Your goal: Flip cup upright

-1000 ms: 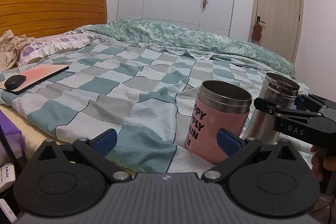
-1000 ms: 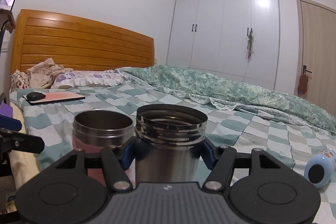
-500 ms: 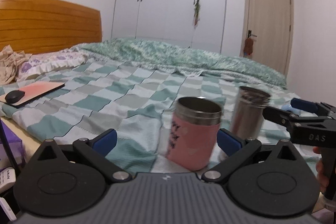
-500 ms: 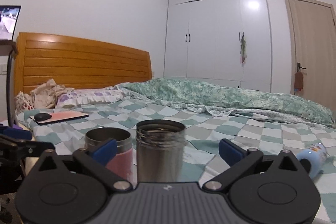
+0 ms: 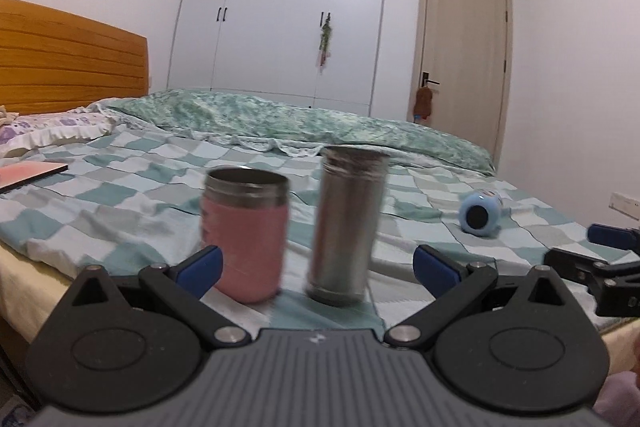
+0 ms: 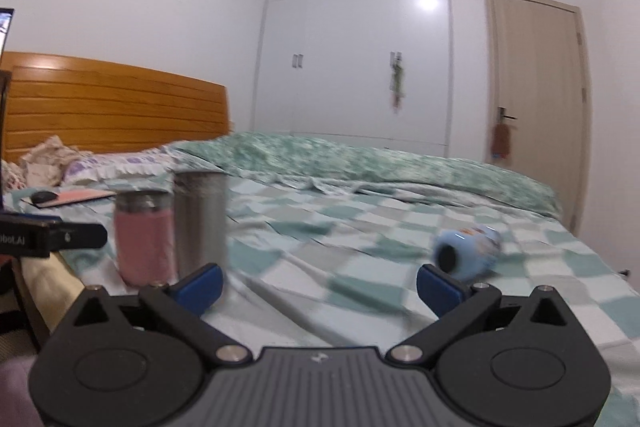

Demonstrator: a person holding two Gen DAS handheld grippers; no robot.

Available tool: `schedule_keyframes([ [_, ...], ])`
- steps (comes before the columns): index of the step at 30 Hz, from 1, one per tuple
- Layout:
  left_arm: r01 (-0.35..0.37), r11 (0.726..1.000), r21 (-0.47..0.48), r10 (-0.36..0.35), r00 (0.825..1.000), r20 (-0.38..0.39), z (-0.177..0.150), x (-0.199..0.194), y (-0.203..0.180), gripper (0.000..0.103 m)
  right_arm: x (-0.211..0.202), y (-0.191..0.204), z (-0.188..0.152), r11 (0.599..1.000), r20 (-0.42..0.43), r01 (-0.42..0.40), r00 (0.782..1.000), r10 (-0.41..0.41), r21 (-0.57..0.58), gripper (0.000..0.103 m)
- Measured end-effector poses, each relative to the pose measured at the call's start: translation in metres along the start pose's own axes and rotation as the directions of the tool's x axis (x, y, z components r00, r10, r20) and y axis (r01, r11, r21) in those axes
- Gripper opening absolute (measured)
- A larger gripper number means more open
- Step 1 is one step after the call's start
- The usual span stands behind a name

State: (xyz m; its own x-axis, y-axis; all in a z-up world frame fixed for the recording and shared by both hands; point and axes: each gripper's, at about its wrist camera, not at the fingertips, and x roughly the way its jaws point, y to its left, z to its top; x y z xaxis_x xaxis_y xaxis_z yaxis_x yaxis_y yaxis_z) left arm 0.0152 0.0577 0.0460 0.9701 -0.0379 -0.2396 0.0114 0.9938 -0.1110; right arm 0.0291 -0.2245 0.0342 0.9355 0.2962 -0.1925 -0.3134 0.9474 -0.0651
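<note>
pink cup (image 5: 246, 241) and steel cup (image 5: 346, 223) upright; right of them, blue cup (image 6: 466, 253) lies sideways, seemingly next for the wide-open, empty right gripper (image 6: 320, 287); left gripper (image 5: 318, 267) likewise.

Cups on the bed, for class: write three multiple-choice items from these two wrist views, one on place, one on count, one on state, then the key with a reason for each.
1. Where does the pink cup stand?
A. directly beside the steel cup
B. on the pillow
C. against the door

2. How many cups stand upright?
A. none
B. two
C. three

3. How is the light blue cup?
A. upright
B. lying on its side
C. held in fingers

Key:
1 A, the two stand next to each other near the checked bedspread's edge.
2 B, pink and steel both have their mouths up.
3 B, one round end faces the camera, and both the left gripper and the right gripper are open and empty.
</note>
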Motion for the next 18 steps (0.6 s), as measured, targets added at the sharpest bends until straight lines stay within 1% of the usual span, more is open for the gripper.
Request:
schedule_keyframes([
  [5,0.021,1.0,0.014,-0.021,1.0,-0.014,-0.024,0.008,-0.02,0.103,-0.021,-0.019,-0.027,0.998,-0.017,0.062,0.998,-0.062,0.001,0.103],
  [10,0.008,0.997,0.073,-0.008,1.0,0.006,-0.039,0.012,-0.036,0.103,-0.031,-0.023,-0.046,0.996,-0.017,0.092,0.996,-0.093,-0.007,0.103],
  [14,0.015,0.996,0.087,-0.018,0.999,0.027,-0.042,0.008,-0.043,0.103,-0.036,-0.022,-0.047,0.994,0.029,0.108,0.994,-0.107,-0.01,0.103],
  [18,0.006,0.994,0.112,-0.012,0.999,0.052,-0.046,0.005,-0.049,0.103,-0.042,-0.021,-0.05,0.992,0.058,0.129,0.99,-0.129,-0.005,0.103],
])
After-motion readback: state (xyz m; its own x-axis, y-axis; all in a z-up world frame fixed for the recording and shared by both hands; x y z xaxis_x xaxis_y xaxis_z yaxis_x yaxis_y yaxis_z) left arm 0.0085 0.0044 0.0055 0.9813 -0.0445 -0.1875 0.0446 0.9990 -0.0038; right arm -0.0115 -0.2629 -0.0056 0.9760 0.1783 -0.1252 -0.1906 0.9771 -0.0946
